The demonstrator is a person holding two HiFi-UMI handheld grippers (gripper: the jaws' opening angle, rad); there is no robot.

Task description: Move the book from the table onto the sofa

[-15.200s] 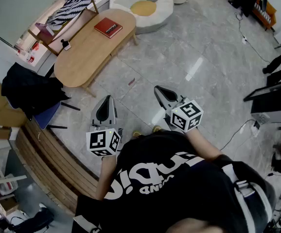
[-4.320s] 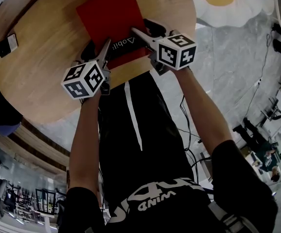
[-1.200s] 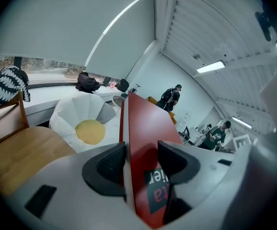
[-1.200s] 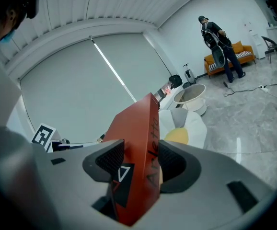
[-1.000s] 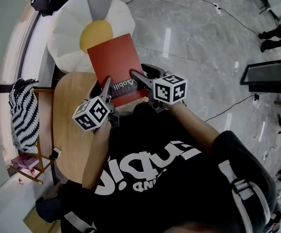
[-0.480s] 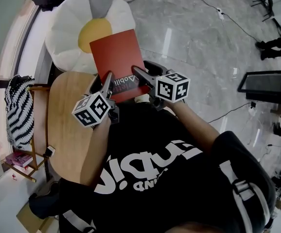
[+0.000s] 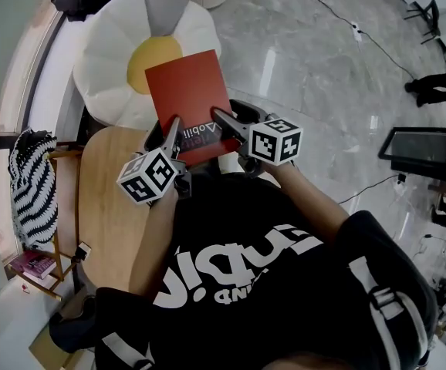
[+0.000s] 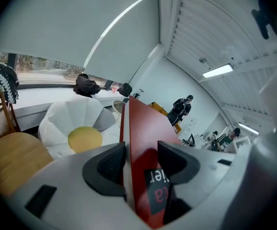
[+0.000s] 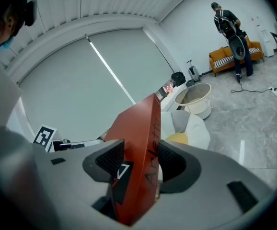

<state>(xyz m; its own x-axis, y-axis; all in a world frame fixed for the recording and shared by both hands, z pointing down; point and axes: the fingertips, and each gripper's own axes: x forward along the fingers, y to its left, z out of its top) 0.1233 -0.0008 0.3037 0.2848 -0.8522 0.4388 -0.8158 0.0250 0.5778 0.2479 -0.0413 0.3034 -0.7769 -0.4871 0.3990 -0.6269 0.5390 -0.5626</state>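
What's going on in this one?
A person holds a red book by its near edge with both tools: the left gripper and the right gripper are each shut on it. The book is off the wooden table and held out toward the flower-shaped sofa, not yet set down.

- The book (image 7: 186, 91), flat on the table (image 7: 103, 199) fifteen seconds ago, is now lifted clear, clamped by the left gripper (image 7: 171, 128) and right gripper (image 7: 220, 117).
- In the last second it has edged further over the daisy-shaped sofa (image 7: 107, 52).
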